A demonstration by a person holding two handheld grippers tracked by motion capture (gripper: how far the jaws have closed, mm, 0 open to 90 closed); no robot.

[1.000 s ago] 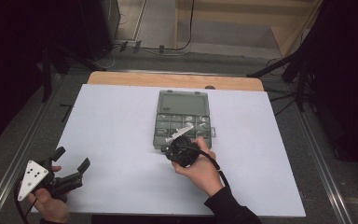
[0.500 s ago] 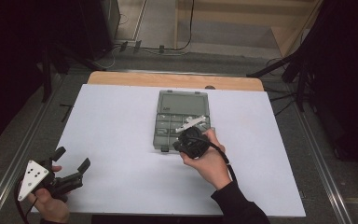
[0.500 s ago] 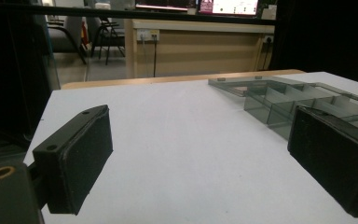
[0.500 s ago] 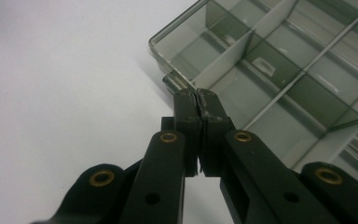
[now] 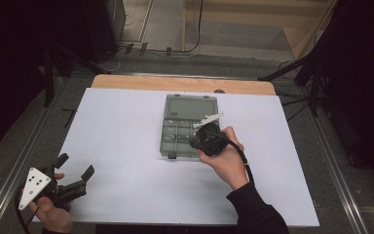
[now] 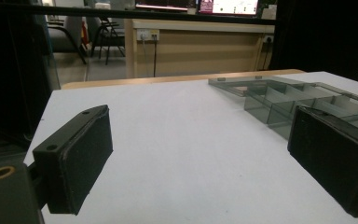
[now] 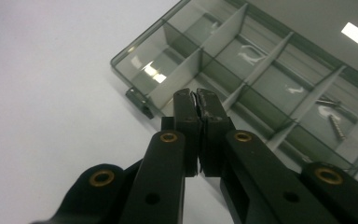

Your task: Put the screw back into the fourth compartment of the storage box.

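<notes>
A grey see-through compartment box (image 5: 189, 108) lies open in the middle of the white table, its lid flat on the far side. My right gripper (image 5: 195, 143) hovers over the box's near right compartments with its jaws pressed together. In the right gripper view the right gripper (image 7: 195, 95) points at dividers close to the front latch (image 7: 139, 103); small screws (image 7: 335, 126) lie in one compartment. My left gripper (image 5: 75, 165) rests at the table's near left corner, jaws wide apart with nothing between them. The left gripper (image 6: 200, 158) faces the box (image 6: 270, 100) across bare table.
The white table sheet (image 5: 121, 146) ends at a wooden strip (image 5: 175, 84) along the back. Metal rails (image 5: 9, 195) run down both sides of the table. Dark stand legs (image 5: 292, 70) and cables lie on the floor beyond.
The right hand has moved its shut gripper to the right and a little up, from the box's near edge to over its right compartments. The left gripper has stayed put.
</notes>
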